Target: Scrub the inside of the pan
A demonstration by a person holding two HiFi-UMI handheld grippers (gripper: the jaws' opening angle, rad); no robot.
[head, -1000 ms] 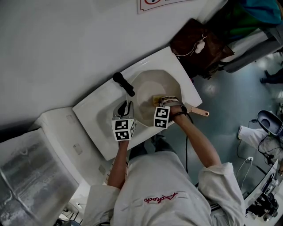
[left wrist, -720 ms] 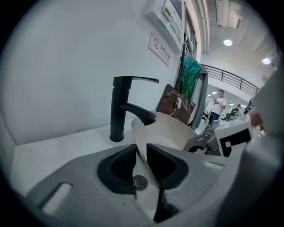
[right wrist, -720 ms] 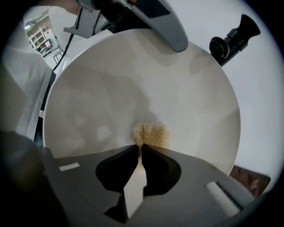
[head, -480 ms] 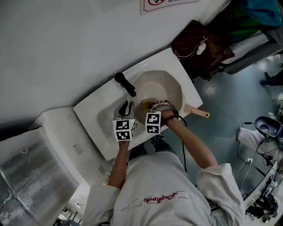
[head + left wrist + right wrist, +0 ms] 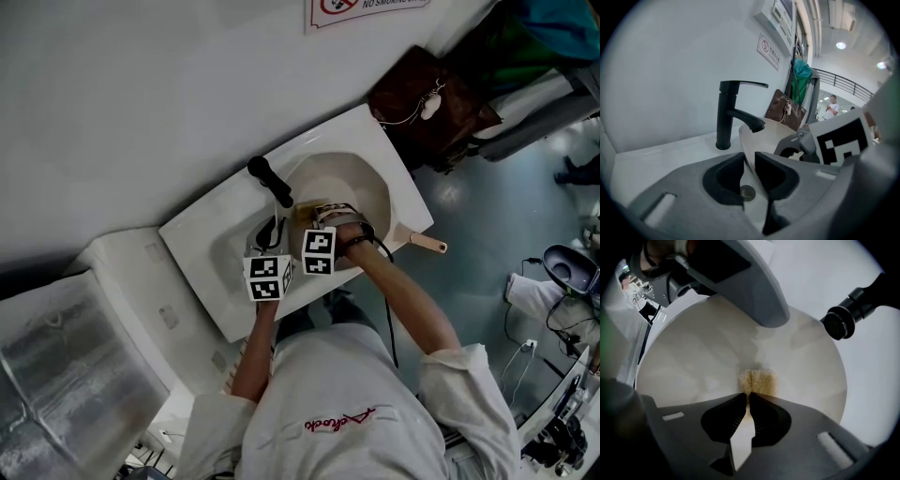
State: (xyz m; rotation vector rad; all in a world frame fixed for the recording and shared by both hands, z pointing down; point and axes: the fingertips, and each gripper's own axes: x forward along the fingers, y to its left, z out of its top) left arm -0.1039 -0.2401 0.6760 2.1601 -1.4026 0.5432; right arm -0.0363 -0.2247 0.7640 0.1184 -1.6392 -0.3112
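Observation:
A cream pan (image 5: 364,192) lies tilted in the white sink (image 5: 202,234), its pale handle (image 5: 427,244) sticking out past the right edge. My left gripper (image 5: 750,158) is shut on the pan's rim (image 5: 761,140), and in the head view this left gripper (image 5: 271,228) sits at the pan's left side. My right gripper (image 5: 747,397) is shut on a yellow sponge (image 5: 757,380), which it presses steeply down onto the pan's inner surface (image 5: 708,357). From above, the right gripper (image 5: 314,216) and the sponge (image 5: 304,214) are at the pan's left part, close to the left gripper.
A black faucet (image 5: 268,180) stands at the sink's back, its spout (image 5: 843,319) over the pan's edge. A brown bag (image 5: 427,94) sits right of the sink, by the wall. A white counter (image 5: 112,272) adjoins on the left. The sink drain (image 5: 747,191) shows under the left jaws.
The right gripper slid the sponge leftward across the pan, from near its middle toward the faucet and the left gripper. The left gripper and the pan stayed put.

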